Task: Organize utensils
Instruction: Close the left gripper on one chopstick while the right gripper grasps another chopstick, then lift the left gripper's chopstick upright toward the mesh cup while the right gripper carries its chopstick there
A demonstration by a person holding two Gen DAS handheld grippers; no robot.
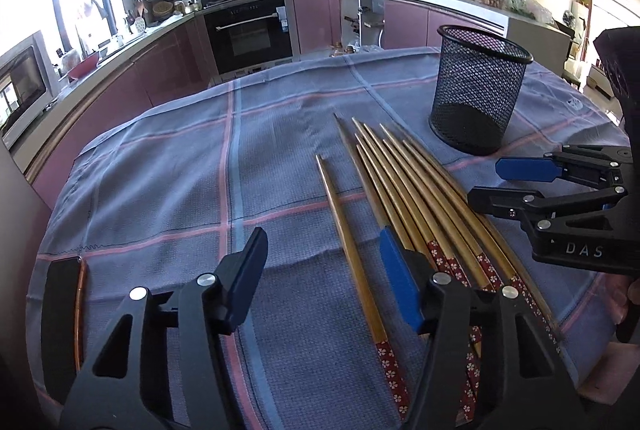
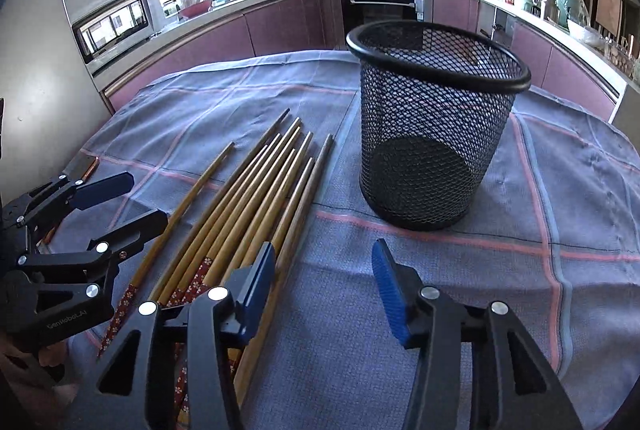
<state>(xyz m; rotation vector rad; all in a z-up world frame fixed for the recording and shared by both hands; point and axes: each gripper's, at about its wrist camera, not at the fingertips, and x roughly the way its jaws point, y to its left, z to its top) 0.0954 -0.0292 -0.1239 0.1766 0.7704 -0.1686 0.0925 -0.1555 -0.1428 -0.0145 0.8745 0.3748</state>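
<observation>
Several bamboo chopsticks point(image 1: 404, 190) are spread on the checked cloth point(image 1: 160, 170), long axes running away from both grippers, patterned red handles nearest. They lie between and right of the gaping, empty left gripper point(image 1: 322, 282); the right gripper point(image 2: 324, 286), likewise wide apart, faces the empty mesh cup point(image 2: 432, 126) ahead.

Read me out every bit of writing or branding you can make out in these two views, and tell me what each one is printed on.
"DAS": raised letters on the black body of the right gripper, seen in the left wrist view.
"GenRobot.AI": small print on the black body of the left gripper, seen in the right wrist view; slightly blurred.
Labels on the black built-in oven and the countertop containers: too small to read.
</observation>
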